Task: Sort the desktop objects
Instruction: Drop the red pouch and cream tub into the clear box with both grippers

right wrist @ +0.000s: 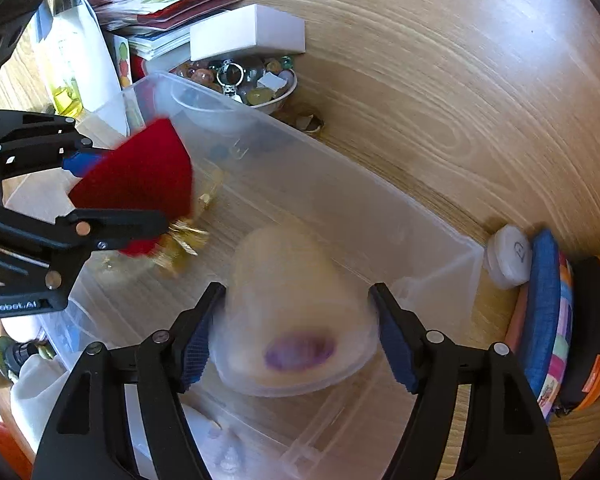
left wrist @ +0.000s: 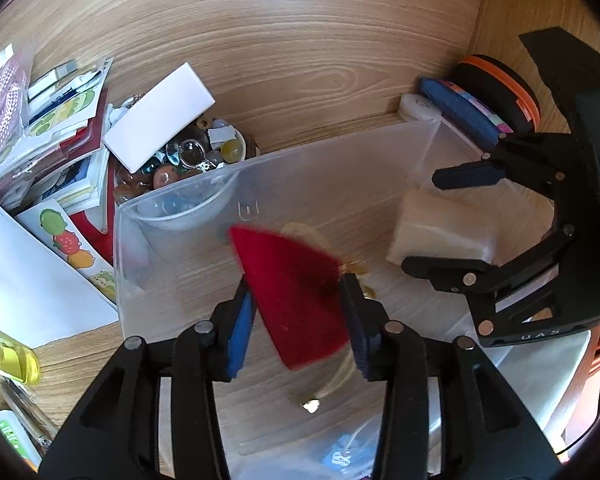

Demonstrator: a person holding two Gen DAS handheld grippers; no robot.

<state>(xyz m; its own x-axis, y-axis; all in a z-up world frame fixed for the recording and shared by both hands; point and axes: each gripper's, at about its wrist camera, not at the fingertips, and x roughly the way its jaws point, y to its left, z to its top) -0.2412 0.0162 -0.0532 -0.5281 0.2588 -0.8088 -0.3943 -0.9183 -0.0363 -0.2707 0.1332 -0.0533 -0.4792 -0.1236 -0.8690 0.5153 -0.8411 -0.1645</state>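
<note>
A clear plastic bin [left wrist: 320, 184] [right wrist: 340, 200] stands on the wooden desk, and both grippers hang over it. Between the pads of my left gripper [left wrist: 296, 284] [right wrist: 116, 192] is a red felt pouch [left wrist: 296, 312] [right wrist: 140, 172] with a gold trinket [right wrist: 184, 240]. The pouch is blurred while the fingers are sharp, and a thin gap shows at the left pad. A cream, cup-shaped tub with a purple spot [right wrist: 292, 320] [left wrist: 444, 232] sits between the fingers of my right gripper [right wrist: 297, 292] [left wrist: 420, 222]. It is blurred like the desk behind it, so it looks loose.
Behind the bin are a bowl of beads and marbles [left wrist: 188, 156] [right wrist: 256, 80] and a white box [left wrist: 160, 112]. Sticker sheets and cards [left wrist: 60, 120] pile up at the left. A white cap [right wrist: 508, 256], a blue pad and an orange-rimmed black case [right wrist: 592, 328] crowd the bin's right end.
</note>
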